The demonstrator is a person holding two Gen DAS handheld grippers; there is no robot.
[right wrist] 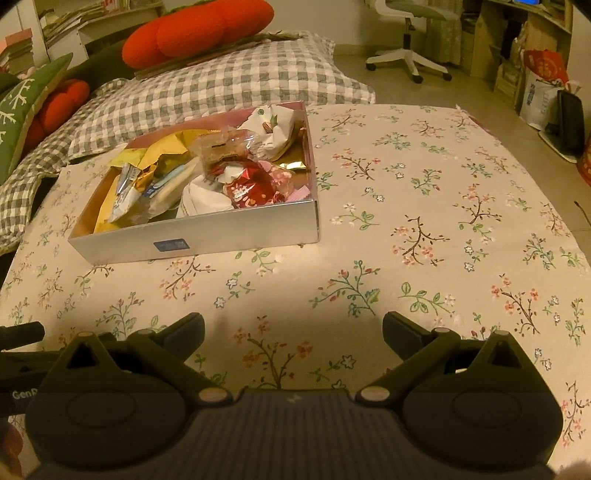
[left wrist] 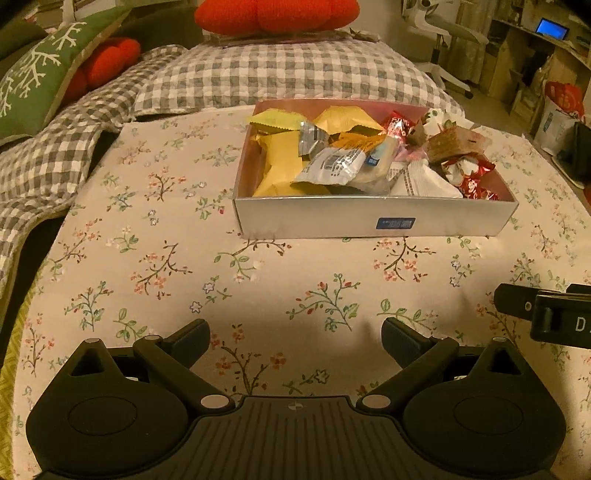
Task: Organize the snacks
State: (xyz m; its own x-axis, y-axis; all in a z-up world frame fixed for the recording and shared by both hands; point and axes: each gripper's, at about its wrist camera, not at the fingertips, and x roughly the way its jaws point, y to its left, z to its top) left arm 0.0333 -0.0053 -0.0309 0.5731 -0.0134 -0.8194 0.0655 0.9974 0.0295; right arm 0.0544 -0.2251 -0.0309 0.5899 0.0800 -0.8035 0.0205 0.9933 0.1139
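Observation:
A silver box with a pink inside sits on the floral tablecloth, filled with wrapped snacks: yellow packets, a silver-white packet, a brown cake and red wrappers. My left gripper is open and empty, well in front of the box. In the right wrist view the box lies to the upper left, with red wrappers near its front right corner. My right gripper is open and empty, over bare cloth. The right gripper's side shows at the left view's right edge.
A grey checked quilt lies behind the table with red cushions and a green pillow. A white office chair, shelves and bags stand at the far right. The table's right edge drops to the floor.

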